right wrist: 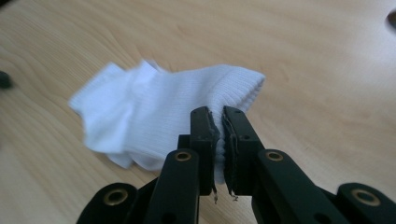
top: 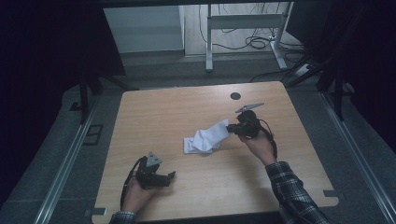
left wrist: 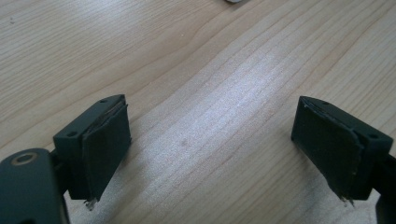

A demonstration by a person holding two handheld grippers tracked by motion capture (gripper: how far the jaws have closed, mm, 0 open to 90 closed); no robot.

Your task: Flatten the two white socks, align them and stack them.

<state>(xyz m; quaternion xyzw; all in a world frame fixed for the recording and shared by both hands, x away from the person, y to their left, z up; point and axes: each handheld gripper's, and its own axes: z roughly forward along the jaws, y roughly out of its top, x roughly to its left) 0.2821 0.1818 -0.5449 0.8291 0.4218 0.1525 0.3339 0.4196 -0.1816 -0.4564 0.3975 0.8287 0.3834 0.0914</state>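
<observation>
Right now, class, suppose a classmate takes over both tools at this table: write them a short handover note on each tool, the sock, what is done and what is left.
Right tool: shut on the ribbed cuff edge of the white knitted sock, lifting that end; the sock's other end lies bunched on the light wooden table.
Left tool: open, holding nothing, low over bare wood near the table's front left, apart from the sock.
Done: one end of the sock gripped.
Left: probably bring the left tool to the bunched end, then spread or fold the sock; the aim cannot be read from here.

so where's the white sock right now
In the high view the white sock lies mid-table, one end pinched in the right gripper.
</observation>
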